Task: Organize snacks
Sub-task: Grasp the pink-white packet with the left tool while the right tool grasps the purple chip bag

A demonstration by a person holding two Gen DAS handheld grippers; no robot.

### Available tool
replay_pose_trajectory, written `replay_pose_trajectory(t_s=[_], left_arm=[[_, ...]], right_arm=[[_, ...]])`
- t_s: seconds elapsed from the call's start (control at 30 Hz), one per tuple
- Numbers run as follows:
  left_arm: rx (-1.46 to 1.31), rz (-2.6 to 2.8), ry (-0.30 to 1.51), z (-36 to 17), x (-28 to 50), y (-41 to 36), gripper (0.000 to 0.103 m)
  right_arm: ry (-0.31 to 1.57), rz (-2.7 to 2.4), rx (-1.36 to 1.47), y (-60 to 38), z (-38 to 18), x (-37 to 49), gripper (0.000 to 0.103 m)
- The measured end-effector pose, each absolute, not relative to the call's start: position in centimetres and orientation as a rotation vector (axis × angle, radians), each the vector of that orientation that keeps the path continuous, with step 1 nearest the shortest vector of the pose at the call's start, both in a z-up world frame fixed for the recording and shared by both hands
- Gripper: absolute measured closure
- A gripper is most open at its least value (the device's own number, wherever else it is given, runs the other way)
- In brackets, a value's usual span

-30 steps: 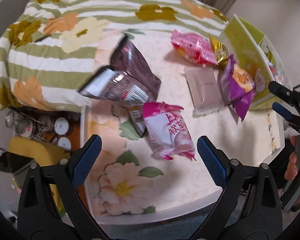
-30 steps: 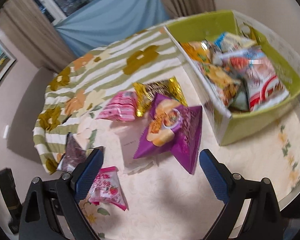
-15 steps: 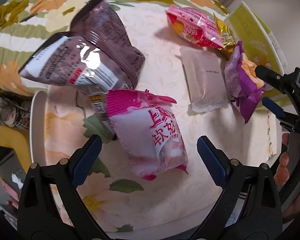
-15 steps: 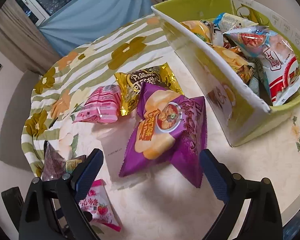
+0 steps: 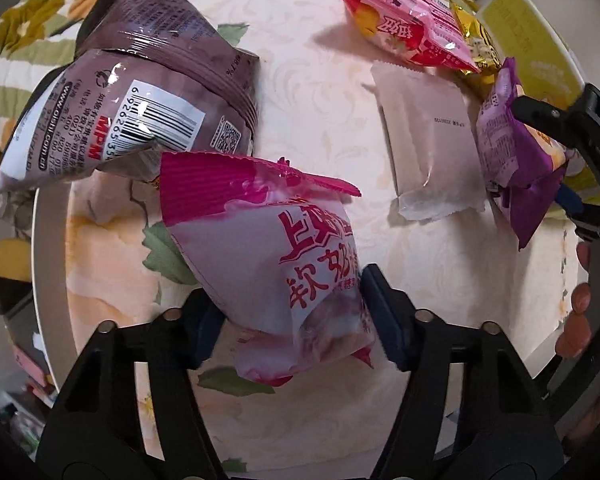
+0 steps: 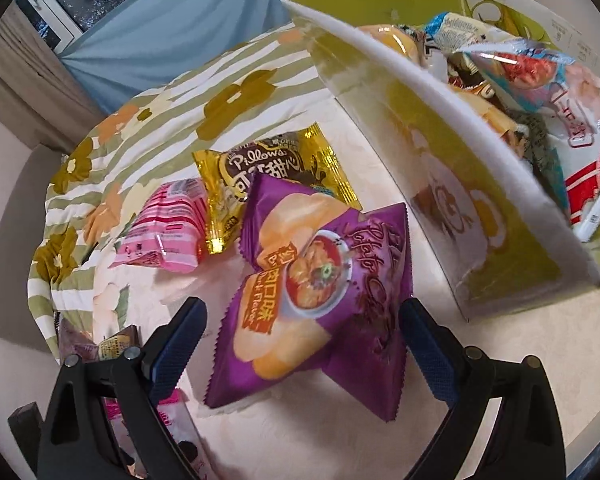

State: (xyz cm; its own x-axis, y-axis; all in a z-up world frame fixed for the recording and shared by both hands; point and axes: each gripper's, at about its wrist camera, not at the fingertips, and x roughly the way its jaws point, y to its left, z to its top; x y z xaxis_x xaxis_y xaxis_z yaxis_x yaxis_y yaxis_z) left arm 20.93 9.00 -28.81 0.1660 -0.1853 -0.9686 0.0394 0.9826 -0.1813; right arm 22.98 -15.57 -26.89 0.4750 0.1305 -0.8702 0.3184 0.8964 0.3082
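Observation:
My left gripper (image 5: 290,312) is shut on a pink-and-white candy bag (image 5: 284,264), its pads pressing the bag's sides on the table. My right gripper (image 6: 302,344) is open, its fingers either side of a purple potato chip bag (image 6: 312,280) that lies on the table. The green snack box (image 6: 480,208) stands just right of it, filled with several packets. A gold Pillows bag (image 6: 260,176) and a pink packet (image 6: 168,228) lie beyond the purple bag. The purple bag also shows in the left wrist view (image 5: 516,152).
Two brown snack bags (image 5: 148,92) lie at the left near the table edge. A flat pale sachet (image 5: 432,136) lies mid-table. A striped flowered cloth (image 6: 140,120) covers the far side. The right gripper and hand show in the left wrist view (image 5: 580,160).
My left gripper moved down onto the pink-and-white candy bag and closed on it. My right gripper moved closer to the purple chip bag, still open.

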Motion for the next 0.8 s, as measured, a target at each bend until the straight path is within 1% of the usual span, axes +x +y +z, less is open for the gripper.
replay_pose_trajectory(t_s=[0.13, 0.3, 0.5, 0.53, 0.57, 0.63, 0.67, 0.8], left_arm=[[-0.141, -0.158, 1.394, -28.8, 20.7, 9.1, 0.051], [-0.155, -0.156, 1.389, -28.7, 19.8, 9.3, 0.053], [-0.153, -0.174, 1.366, -28.0, 18.1, 9.0, 0.059], [-0.155, -0.176, 1.367, -27.9, 18.0, 9.0, 0.06], [-0.158, -0.18, 1.366, -27.8, 17.9, 9.0, 0.062], [-0.163, -0.188, 1.361, -27.6, 17.8, 9.1, 0.064], [-0.166, -0.195, 1.358, -27.5, 17.7, 9.4, 0.066], [-0.18, -0.218, 1.346, -27.0, 17.2, 9.9, 0.07]], right_arm=[[1.084, -0.113, 0.468, -15.9, -27.4, 23.5, 0.007], [1.113, -0.113, 0.468, -16.3, -28.6, 24.3, 0.007], [1.116, -0.082, 0.462, -16.4, -28.7, 24.4, 0.007], [1.119, -0.075, 0.454, -16.4, -28.8, 24.4, 0.009], [1.124, -0.071, 0.446, -16.3, -28.7, 24.3, 0.014], [1.125, -0.062, 0.436, -16.2, -28.7, 24.3, 0.019], [1.123, -0.058, 0.43, -16.2, -28.5, 24.2, 0.024], [1.113, -0.052, 0.417, -16.2, -27.9, 23.9, 0.03]])
